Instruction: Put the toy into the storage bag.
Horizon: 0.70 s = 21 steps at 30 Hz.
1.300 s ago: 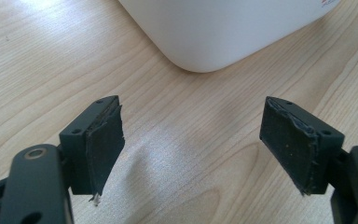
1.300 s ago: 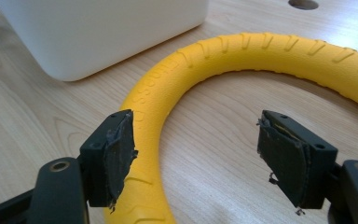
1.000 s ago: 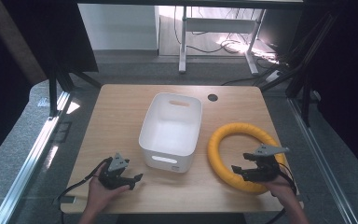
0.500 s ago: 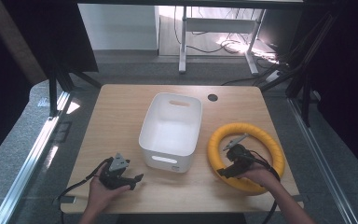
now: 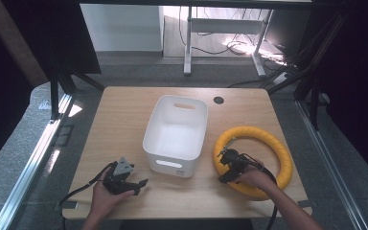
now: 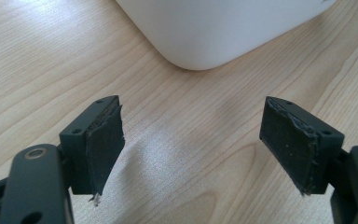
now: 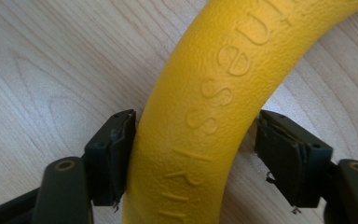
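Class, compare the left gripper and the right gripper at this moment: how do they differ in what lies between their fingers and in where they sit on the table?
The left gripper has only bare table between its fingers; the right gripper straddles the yellow ring, one finger touching it, the other apart. The left sits near the white bin's corner; the right is over the ring's near-left arc. Both are open and hand-held.

Bin sits mid-table, ring lying flat to its right, near the right edge. Right gripper is at the ring's near-left arc, jaws straddling the tube. Left gripper rests at the near-left, before the bin's corner.
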Motion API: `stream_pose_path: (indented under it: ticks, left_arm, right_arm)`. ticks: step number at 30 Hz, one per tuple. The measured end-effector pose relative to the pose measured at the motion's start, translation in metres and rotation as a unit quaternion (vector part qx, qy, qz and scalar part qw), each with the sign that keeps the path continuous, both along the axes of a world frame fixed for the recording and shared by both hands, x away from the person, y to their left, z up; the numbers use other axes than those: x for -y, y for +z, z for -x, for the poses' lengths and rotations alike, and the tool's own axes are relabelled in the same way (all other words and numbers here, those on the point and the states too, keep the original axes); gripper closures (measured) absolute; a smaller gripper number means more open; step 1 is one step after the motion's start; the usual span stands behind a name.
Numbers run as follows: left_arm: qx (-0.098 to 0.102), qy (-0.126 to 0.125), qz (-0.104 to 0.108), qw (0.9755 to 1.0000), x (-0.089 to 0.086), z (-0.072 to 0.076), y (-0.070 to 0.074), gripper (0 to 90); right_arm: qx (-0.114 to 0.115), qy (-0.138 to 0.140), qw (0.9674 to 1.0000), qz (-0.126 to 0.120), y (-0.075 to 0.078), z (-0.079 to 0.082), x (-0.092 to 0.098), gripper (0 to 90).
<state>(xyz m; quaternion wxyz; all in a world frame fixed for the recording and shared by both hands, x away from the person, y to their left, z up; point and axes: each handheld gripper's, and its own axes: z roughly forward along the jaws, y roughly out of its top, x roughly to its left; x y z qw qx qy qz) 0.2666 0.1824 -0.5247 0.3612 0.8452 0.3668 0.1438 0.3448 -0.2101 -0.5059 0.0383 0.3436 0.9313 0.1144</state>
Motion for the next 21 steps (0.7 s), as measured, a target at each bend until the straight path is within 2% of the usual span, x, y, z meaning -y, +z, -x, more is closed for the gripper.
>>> stream_pose_path:
  ticks: [4, 5, 10, 13, 15, 16, 18, 20, 21]
  left_arm:
    - [-0.001, 0.000, 0.000, 1.0000, 0.000, 0.000, 0.000, 21.6]
    - [-0.001, 0.000, 0.000, 1.0000, 0.000, 0.000, 0.000, 21.6]
    - [-0.001, 0.000, 0.001, 1.0000, 0.000, 0.000, 0.000, 21.6]
    - [0.001, 0.002, 0.002, 1.0000, 0.000, 0.000, 0.000, 21.6]
    - [0.001, 0.002, 0.001, 1.0000, 0.000, 0.000, 0.000, 21.6]
    - [0.001, 0.002, 0.001, 1.0000, 0.000, 0.000, 0.000, 21.6]
    - [0.000, 0.002, 0.000, 1.0000, 0.001, 0.000, -0.001, 21.6]
    - [-0.001, 0.002, 0.000, 1.0000, 0.001, 0.000, -0.001, 21.6]
    - [-0.001, 0.002, 0.000, 1.0000, 0.001, -0.001, -0.001, 21.6]
  right_arm:
    - [-0.006, 0.003, 1.0000, 0.006, 0.001, 0.000, -0.002, 33.8]
    - [-0.014, 0.007, 0.9999, 0.007, 0.003, 0.000, -0.005, 40.9]
    - [-0.027, 0.000, 0.9994, 0.021, 0.004, -0.002, -0.008, 43.1]
    - [-0.046, -0.014, 0.9988, -0.001, 0.006, -0.005, -0.004, 44.9]
    - [-0.052, -0.014, 0.9984, -0.019, 0.006, -0.006, 0.001, 45.6]
    - [-0.052, -0.014, 0.9984, -0.019, 0.006, -0.006, 0.001, 45.6]
    - [-0.053, -0.016, 0.9977, -0.041, 0.007, -0.006, 0.008, 46.0]
    - [-0.053, -0.017, 0.9974, -0.047, 0.009, -0.007, 0.010, 46.1]
    - [-0.051, -0.022, 0.9955, -0.076, 0.016, -0.007, 0.017, 46.4]
